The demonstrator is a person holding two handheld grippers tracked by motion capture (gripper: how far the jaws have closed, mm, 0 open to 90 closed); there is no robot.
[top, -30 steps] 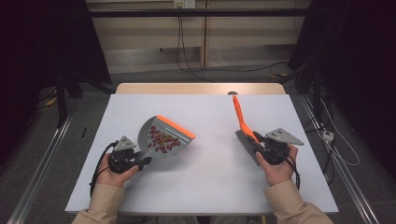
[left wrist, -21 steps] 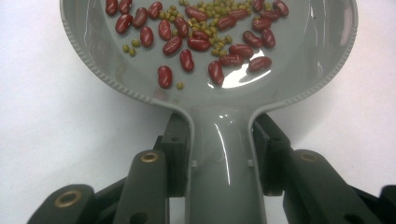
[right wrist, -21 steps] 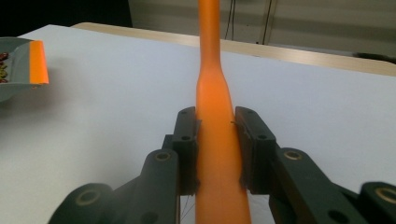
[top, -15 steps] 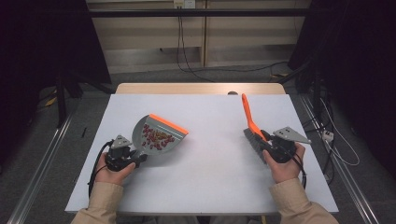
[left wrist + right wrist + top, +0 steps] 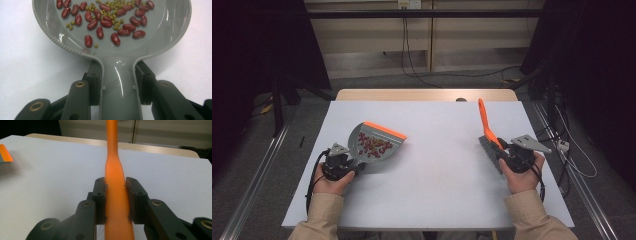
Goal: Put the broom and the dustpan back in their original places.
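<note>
The grey plastic dustpan (image 5: 374,145) with its orange lip sits left of centre, loaded with red beans (image 5: 107,20) — my left gripper (image 5: 343,164) clamps its handle from the near side. Far right, my right gripper (image 5: 504,155) pinches the orange-handled brush (image 5: 486,127) — handle pointing away, well apart from the pan.

grey dustpan (image 5: 371,145) with an orange front edge, holding dark red kidney beans (image 5: 100,32) and small yellow-green mung beans (image 5: 113,5). orange-handled brush (image 5: 486,126), dark bristles. white table (image 5: 437,170); beige sleeves (image 5: 323,215); black grippers.
</note>
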